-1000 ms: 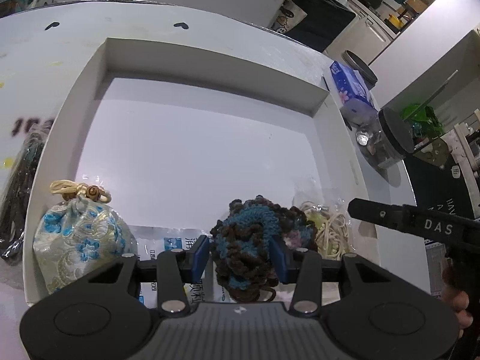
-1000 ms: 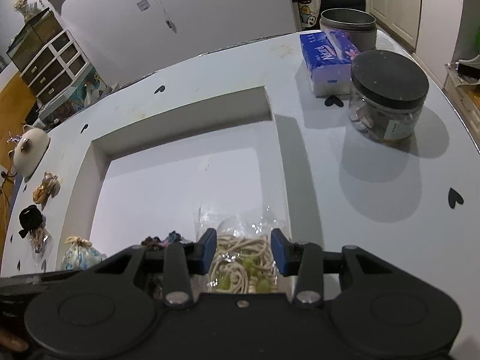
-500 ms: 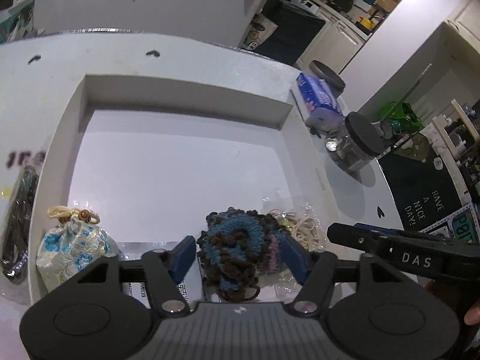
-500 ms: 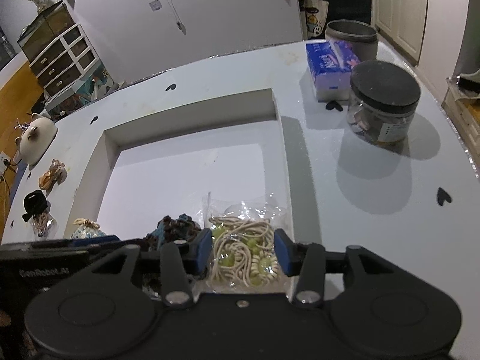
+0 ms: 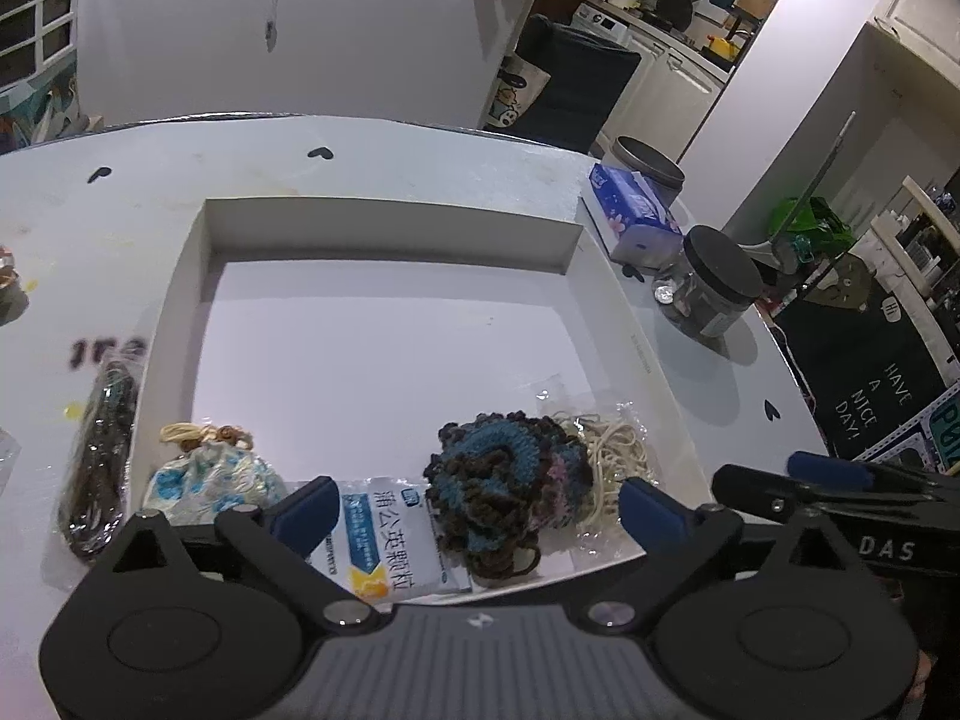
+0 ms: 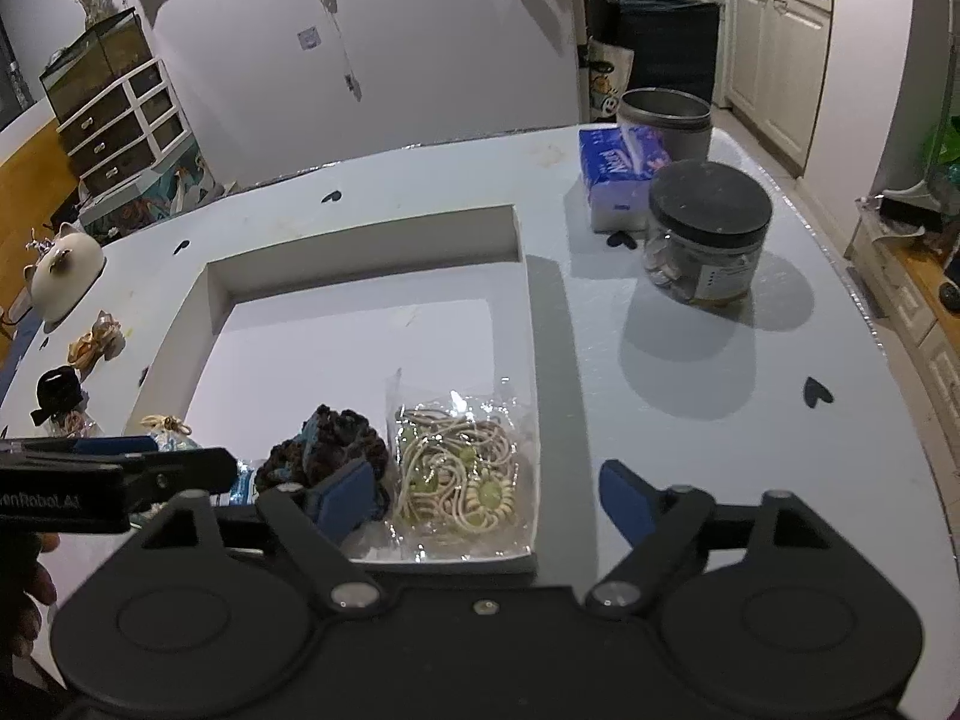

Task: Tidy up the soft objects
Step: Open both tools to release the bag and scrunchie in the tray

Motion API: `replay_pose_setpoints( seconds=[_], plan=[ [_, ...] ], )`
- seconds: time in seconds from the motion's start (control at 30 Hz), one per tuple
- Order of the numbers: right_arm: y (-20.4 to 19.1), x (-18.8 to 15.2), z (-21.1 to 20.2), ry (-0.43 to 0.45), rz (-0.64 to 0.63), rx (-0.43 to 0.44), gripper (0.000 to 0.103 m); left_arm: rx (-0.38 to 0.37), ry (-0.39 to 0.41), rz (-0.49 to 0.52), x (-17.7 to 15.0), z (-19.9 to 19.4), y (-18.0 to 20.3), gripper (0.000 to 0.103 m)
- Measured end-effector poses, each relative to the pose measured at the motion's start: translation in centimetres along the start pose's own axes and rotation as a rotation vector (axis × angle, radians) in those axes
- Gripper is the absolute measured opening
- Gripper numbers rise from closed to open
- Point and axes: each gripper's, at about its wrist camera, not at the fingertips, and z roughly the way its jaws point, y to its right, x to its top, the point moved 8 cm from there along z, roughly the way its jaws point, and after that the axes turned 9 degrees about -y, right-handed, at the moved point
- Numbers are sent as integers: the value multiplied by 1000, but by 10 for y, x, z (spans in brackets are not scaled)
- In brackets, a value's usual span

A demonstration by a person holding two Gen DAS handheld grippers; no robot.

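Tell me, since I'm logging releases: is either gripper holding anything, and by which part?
Nothing is held. The left gripper and right gripper are both open; the crocheted piece and cord bag lie in the tray.

Left gripper (image 5: 477,507): jaws spread wide, nothing between the blue pads (image 5: 306,507), held level and low. Right gripper (image 6: 486,495): jaws likewise wide apart, gripping nothing. Side by side, each visible at the edge of the other's view.
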Motion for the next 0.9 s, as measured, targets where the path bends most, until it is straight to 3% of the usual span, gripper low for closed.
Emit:
replay_pose_setpoints(
  seconds=[0.43, 0.9],
  plan=[
    [0, -17, -20, 47, -4, -51, 103, 16, 40, 13, -15, -21, -5, 103],
    [-4, -31, -33, 95, -6, -83, 103, 49, 59, 8, -31, -37, -18, 103]
  ],
)
